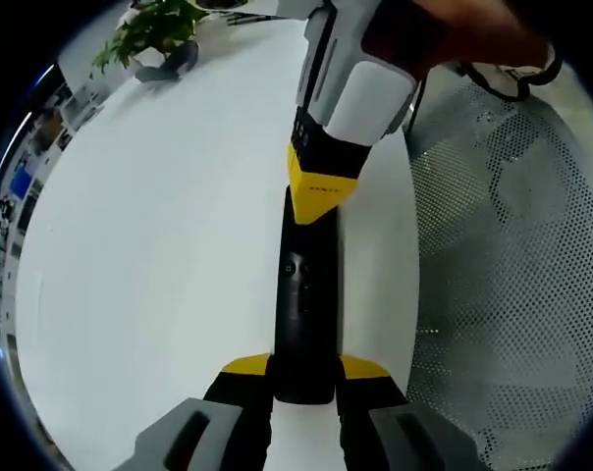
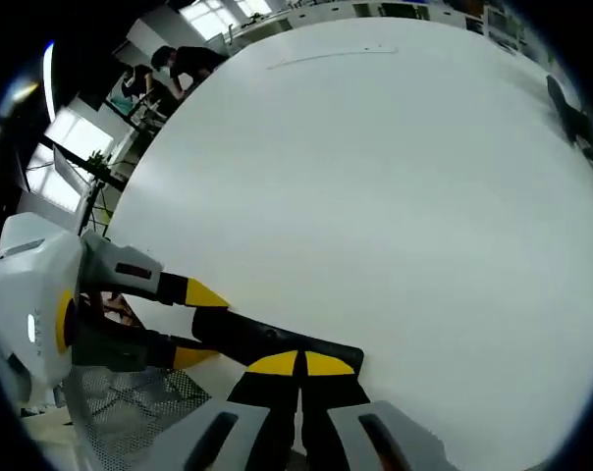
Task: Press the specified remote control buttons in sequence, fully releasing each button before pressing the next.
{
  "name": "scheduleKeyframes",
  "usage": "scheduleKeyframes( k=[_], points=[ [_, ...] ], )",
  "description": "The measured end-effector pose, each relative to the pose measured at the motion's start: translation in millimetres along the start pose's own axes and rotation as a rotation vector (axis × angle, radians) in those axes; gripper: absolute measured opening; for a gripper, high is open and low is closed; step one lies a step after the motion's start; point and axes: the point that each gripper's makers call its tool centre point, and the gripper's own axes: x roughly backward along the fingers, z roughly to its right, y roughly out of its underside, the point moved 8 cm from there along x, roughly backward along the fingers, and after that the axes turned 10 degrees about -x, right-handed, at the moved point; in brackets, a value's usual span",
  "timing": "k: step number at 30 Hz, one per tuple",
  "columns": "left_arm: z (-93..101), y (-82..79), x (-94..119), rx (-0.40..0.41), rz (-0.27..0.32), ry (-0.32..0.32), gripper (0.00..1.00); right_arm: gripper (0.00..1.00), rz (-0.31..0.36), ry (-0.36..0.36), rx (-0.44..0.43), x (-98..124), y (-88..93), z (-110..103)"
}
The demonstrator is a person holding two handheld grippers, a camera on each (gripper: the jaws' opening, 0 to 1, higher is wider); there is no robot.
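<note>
Left gripper view: the slim black plastic remote control (image 1: 303, 314) lies mid-frame on the white tabletop (image 1: 159, 245), pinched by the left gripper (image 1: 304, 378). The right gripper (image 1: 321, 191), jaws pressed together, should press squarely, then lift fully clear.

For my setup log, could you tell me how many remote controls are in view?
1: the black remote control lies on the white table, held at one end by the left gripper, with the right gripper pressing its other end.
</note>
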Motion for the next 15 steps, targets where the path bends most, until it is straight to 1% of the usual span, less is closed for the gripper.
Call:
scheduleKeyframes(
  k=[4,8,12,15],
  points=[
    [0.0,0.4,-0.2,0.001,0.003,-0.001,0.24,0.0,-0.004,0.0,0.021,-2.2,-2.8,-4.0],
    [-0.2,0.9,-0.1,0.001,0.008,0.001,0.24,0.0,-0.006,-0.004,0.019,-4.1,-5.6,-5.0],
    [-0.7,0.4,-0.1,-0.006,0.004,0.007,0.24,0.0,-0.023,0.007,0.02,-7.6,-3.1,-4.2],
    [-1.0,0.4,-0.1,-0.006,0.004,0.009,0.24,0.0,-0.019,0.002,0.011,-6.2,-3.1,-3.8]
  ],
)
